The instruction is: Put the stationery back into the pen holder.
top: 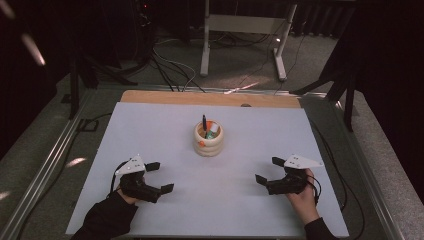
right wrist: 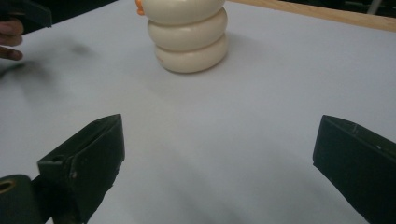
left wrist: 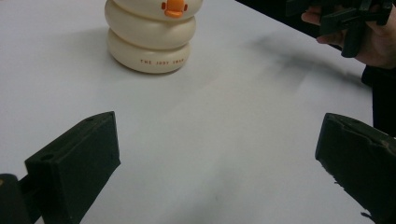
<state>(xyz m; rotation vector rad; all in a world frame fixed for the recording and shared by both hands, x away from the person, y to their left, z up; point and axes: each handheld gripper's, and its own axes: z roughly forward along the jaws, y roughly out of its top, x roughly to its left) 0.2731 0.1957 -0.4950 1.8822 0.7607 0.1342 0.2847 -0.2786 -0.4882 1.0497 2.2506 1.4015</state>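
A cream ribbed holder (top: 208, 139) with an orange duck bill stands at the middle of the white table (top: 150, 130). A dark pen (top: 204, 122) and a green-and-white item (top: 213, 131) stick out of it. My left gripper (top: 160, 176) rests open at the near left, its jaws wide apart with nothing between them. My right gripper (top: 270, 170) rests open at the near right, also holding nothing. In the left gripper view the holder (left wrist: 152, 37) is ahead and the right gripper (left wrist: 348, 18) is at the top right. The right gripper view has the holder (right wrist: 189, 35) ahead.
A wooden strip (top: 210, 98) runs along the table's far edge. Metal rails (top: 55, 150) flank the table. Beyond it are cables (top: 170, 65) on the floor and a white stand (top: 242, 30). Bare white surface lies between the grippers and the holder.
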